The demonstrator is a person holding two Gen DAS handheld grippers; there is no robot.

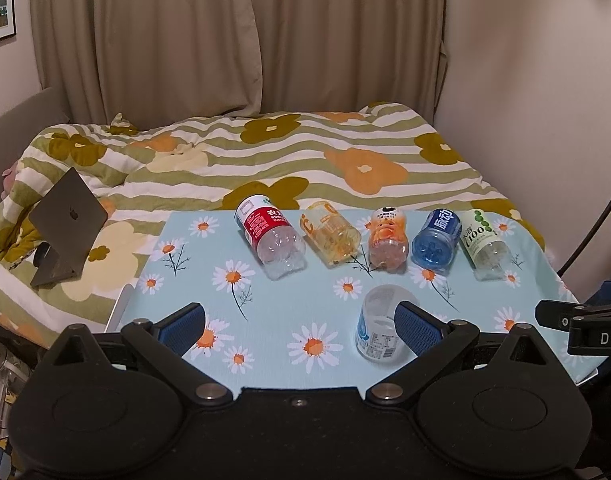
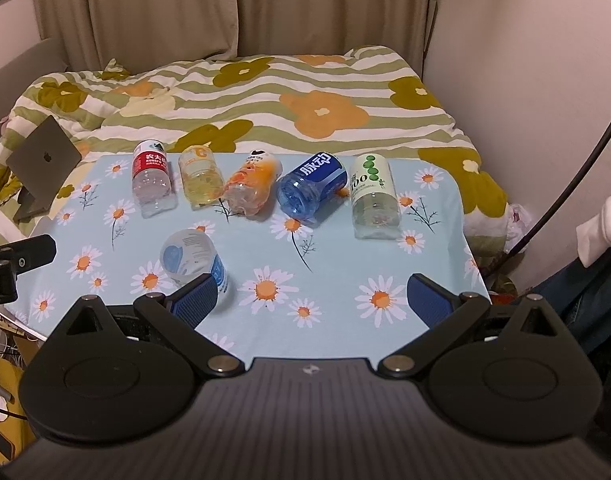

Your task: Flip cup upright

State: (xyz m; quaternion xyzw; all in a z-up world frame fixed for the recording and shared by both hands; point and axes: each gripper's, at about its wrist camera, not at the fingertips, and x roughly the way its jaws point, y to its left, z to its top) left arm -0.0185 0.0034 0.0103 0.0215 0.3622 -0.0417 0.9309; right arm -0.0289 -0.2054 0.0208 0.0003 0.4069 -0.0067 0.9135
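a clear cut-bottle cup with a blue-and-white label [image 1: 379, 330] stands apart from the others at the near middle of a daisy-print table [image 1: 265, 344], its closed base seemingly facing up, which suggests it is upside down; its mouth cannot be seen. in the left wrist view it sits just behind the right-hand pad of the left gripper [image 1: 301, 322], whose jaws are spread wide and hold nothing. in the right wrist view the same cup [image 2: 193, 264] lies just beyond the left-hand pad of the right gripper [image 2: 311, 300], also spread wide and empty.

a row of five more cut bottles lies on its side along the far edge: red-labelled [image 1: 267, 234], yellow [image 1: 331, 234], orange [image 1: 387, 238], blue [image 1: 437, 240] and green-and-white [image 1: 481, 244]. a laptop [image 1: 67, 220] rests on the striped floral quilt [image 1: 305, 152] to the far left.

judging from the layout, the flip is not yet begun. a clean turn likely means centring the pads on the cup's mid-body, squeezing gently as thin plastic may buckle, lifting clear before rotating, and keeping well away from the far row.
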